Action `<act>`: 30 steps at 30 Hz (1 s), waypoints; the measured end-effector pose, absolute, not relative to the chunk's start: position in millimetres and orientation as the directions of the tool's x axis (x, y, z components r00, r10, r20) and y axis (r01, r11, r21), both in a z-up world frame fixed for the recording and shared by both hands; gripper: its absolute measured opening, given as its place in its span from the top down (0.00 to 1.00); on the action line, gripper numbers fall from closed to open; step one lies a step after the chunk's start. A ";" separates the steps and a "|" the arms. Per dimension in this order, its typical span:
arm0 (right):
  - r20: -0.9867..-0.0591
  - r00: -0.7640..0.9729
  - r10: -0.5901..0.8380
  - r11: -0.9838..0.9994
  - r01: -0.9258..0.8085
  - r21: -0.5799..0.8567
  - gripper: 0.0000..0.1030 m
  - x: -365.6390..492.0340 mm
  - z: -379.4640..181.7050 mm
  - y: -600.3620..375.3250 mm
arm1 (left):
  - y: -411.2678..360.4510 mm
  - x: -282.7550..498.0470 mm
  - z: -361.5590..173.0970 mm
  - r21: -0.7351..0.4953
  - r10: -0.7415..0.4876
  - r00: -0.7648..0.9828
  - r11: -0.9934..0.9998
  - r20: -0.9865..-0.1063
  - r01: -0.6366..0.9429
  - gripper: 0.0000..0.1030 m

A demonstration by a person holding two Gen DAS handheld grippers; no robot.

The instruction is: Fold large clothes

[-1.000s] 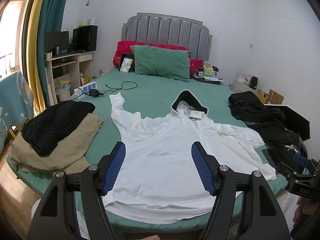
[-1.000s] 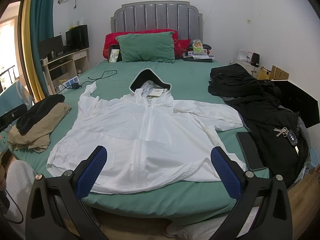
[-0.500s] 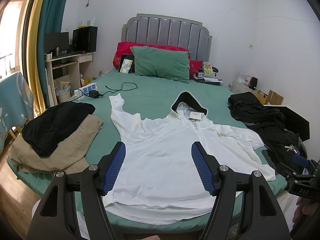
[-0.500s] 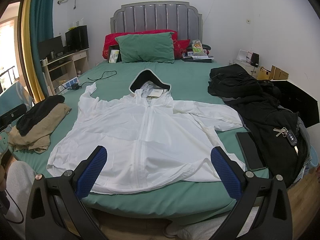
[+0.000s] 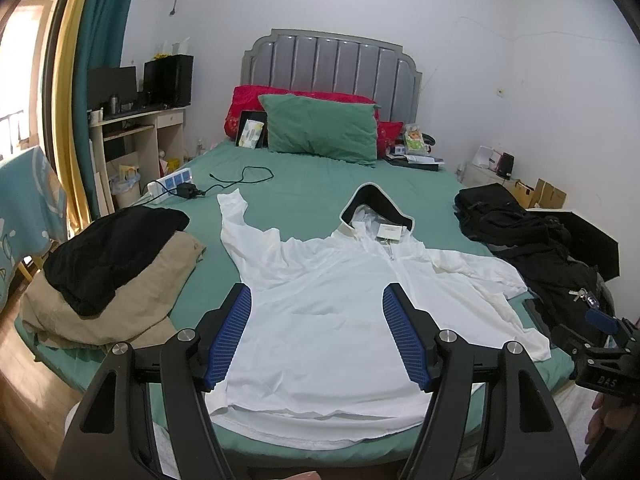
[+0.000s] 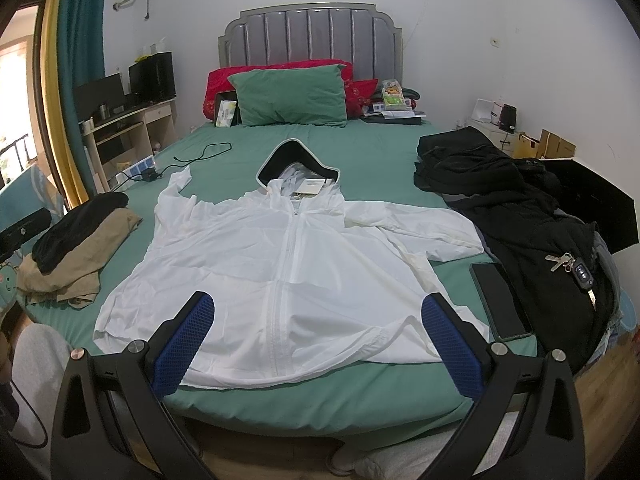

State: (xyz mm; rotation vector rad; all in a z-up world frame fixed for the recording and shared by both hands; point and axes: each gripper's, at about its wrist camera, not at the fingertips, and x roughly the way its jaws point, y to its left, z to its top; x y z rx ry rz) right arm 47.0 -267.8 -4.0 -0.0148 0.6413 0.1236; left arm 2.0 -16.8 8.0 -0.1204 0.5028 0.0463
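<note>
A white zip-up hooded jacket (image 5: 344, 304) lies spread flat, front up, on the green bed (image 5: 304, 192). Its hood points toward the headboard and its sleeves are out to the sides. It also shows in the right wrist view (image 6: 288, 264). My left gripper (image 5: 318, 300) is open and empty, held above the jacket's hem at the foot of the bed. My right gripper (image 6: 318, 304) is open wide and empty, also above the hem. Neither touches the cloth.
Folded black and tan clothes (image 5: 108, 268) lie at the bed's left edge. Black clothes with keys (image 6: 532, 208) and a phone (image 6: 500, 300) lie on the right. A green pillow (image 6: 292, 94), a power strip and cable (image 5: 176, 184) are near the head.
</note>
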 end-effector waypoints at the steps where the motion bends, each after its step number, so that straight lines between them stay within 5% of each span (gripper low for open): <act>1: -0.597 0.794 0.111 0.992 -0.120 0.024 0.01 47.1 -4.3 -267.7 | -17.9 2.3 9.1 -0.103 0.015 0.876 0.992 -0.483 -0.073 0.30; 20: -0.609 0.785 0.110 0.992 -0.122 0.021 0.01 66.0 -6.7 -273.9 | -21.1 12.6 19.5 -0.102 -0.020 0.870 0.994 -0.493 -0.035 0.30; 30: -0.615 0.775 0.143 0.987 -0.154 0.035 0.01 121.2 -23.4 -278.0 | -15.5 76.2 -11.8 -0.064 -0.030 0.813 0.998 -0.581 -0.009 0.30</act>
